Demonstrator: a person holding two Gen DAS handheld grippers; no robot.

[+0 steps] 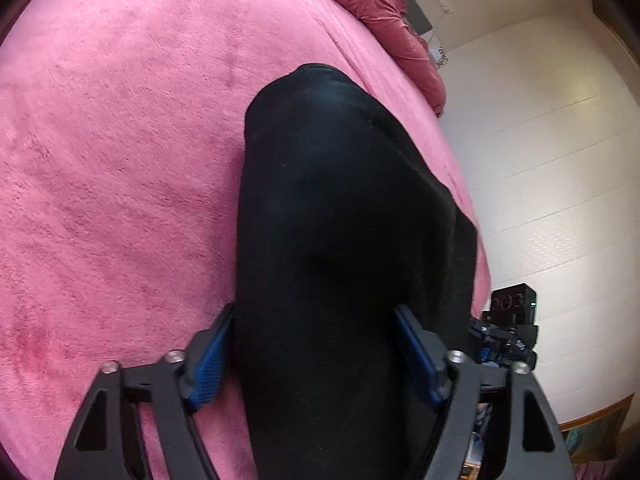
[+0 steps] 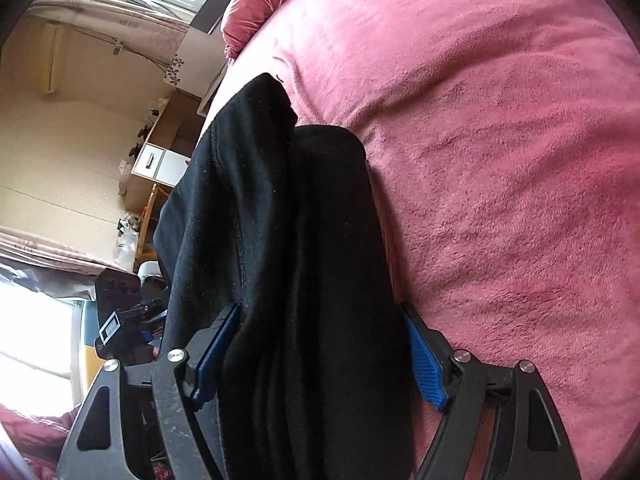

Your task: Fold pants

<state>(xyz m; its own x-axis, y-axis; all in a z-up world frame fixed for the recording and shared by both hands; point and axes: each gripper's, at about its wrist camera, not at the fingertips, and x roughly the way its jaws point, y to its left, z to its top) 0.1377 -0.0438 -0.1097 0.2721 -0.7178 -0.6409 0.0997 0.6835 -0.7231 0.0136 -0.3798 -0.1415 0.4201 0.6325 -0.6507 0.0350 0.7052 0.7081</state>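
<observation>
The black pants (image 1: pixel 340 216) hang in a thick bundle over a pink fleece bed (image 1: pixel 120 160). My left gripper (image 1: pixel 314 344) is shut on the pants, its blue pads pressed against both sides of the fabric. In the right wrist view the same black pants (image 2: pixel 280 240) show a seam and folded layers. My right gripper (image 2: pixel 324 344) is shut on the pants too, fabric filling the gap between its blue pads. Both grippers hold the pants above the pink bed (image 2: pixel 500 160). The far end of the pants droops toward the bed.
A crumpled pink duvet (image 1: pixel 384 12) lies at the head of the bed. The bed edge drops to a pale floor (image 1: pixel 540 160) on the right. The other gripper's black body (image 1: pixel 508 332) shows beside the pants. A small cabinet (image 2: pixel 160 160) and wall stand left of the bed.
</observation>
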